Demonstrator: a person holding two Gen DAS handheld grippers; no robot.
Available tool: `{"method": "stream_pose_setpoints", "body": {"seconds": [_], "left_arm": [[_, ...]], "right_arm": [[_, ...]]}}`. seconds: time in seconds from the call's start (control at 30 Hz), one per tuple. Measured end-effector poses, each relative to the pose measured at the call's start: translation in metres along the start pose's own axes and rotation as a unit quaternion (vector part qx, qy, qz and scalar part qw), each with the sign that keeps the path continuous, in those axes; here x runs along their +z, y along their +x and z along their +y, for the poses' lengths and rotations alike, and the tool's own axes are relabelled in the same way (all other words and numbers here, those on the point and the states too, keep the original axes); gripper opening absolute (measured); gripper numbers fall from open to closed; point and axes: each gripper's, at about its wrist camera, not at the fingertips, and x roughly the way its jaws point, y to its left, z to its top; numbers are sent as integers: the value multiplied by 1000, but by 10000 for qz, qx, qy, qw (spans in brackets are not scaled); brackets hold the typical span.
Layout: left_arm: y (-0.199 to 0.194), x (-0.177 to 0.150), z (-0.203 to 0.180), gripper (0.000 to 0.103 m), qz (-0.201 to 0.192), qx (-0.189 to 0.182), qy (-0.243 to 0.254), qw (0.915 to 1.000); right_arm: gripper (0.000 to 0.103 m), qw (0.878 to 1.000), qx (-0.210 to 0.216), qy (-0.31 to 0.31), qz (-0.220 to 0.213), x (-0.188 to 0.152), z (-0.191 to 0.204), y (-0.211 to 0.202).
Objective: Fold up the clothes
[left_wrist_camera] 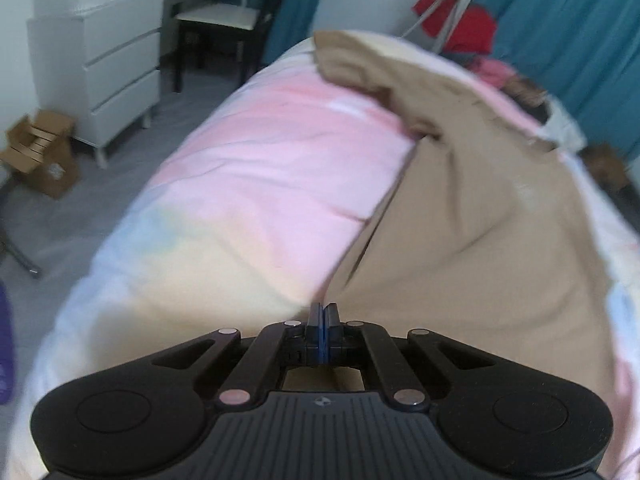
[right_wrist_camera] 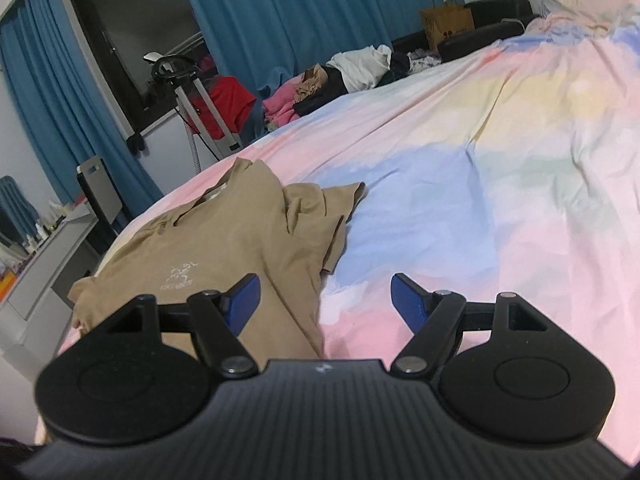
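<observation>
1. pastel bed [right_wrist_camera: 500,160] fills both views, blue curtains [right_wrist_camera: 300,12] behind.
2. tan shirt [right_wrist_camera: 224,240] lies flat on it.
3. left gripper [left_wrist_camera: 322,312] fingers pressed together, nothing visibly between them.
4. right gripper [right_wrist_camera: 325,294] fingers wide apart, at the shirt's edge.

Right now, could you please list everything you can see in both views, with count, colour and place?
T-shirt: one, tan with a pale chest print, on the bed's near left part.
Bed cover: one, pastel pink, blue and yellow, spread over the bed.
Clothes pile: one heap, pink, white and dark, at the bed's far edge.
Red garment: one, hanging on a stand by the window.
Curtains: blue, along the window wall.
Drawer unit: one, white, left of the bed.
Chair: one, dark frame with pale seat, at a desk.
Cardboard box: one, brown, on the floor.
Paper bag: one, brown, beyond the bed.
Left gripper: fingers together, at the T-shirt's edge.
Right gripper: open, above the T-shirt's hem.
</observation>
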Motion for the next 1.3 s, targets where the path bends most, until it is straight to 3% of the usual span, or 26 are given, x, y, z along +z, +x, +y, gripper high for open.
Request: {"method": "stream_pose_setpoints", "body": {"seconds": [0.17,0.23,0.27,0.33,0.47,0.53,0.63,0.8,0.93,0.97,1.0,1.07,1.13,1.3], "left_arm": [[2,-4,-24,1,-33,466,691,9965],[-3,-4,-33,7,-103,462,804,9956],[-5,-3,-37,11,-130,444,810,9956],[-13,1,-42,35,-260,369,714,9964],[-36,4,-75,52,-717,398,880,9927],[-45,4,-99,69,-912,423,1044,9894],[-49,2,-141,80,-1128,220,1064,9877],[-22,-8,-187,80,-1441,-546,1058,9824],[16,-16,-201,79,-1346,-597,1250,9812],[26,-17,-202,78,-1252,-597,1240,9825],[34,-16,-203,76,-1179,-590,1217,9838],[45,-13,-202,74,-1131,-539,1135,9856],[50,-10,-202,74,-1207,-459,1086,9857],[50,-11,-193,72,-1276,-519,941,9860]], "right_arm": [[74,9999,61,94,6,2,0,4],[72,9997,104,200,-4,5,-2,4],[69,9996,140,256,1,7,-3,6],[68,9990,242,366,47,14,-3,15],[67,9966,304,760,69,42,-8,50],[65,9942,339,1006,153,53,-14,78],[53,9899,365,1340,292,66,-28,126],[52,9883,211,1445,432,71,-48,196],[51,9908,352,1207,492,64,-54,233],[48,9910,426,1188,437,64,-53,236],[32,9911,501,1169,382,64,-53,239],[15,9921,441,1158,170,72,-55,238],[9,9928,302,1156,-81,82,-58,233],[8,9908,-48,1147,-710,109,-68,221]]}}
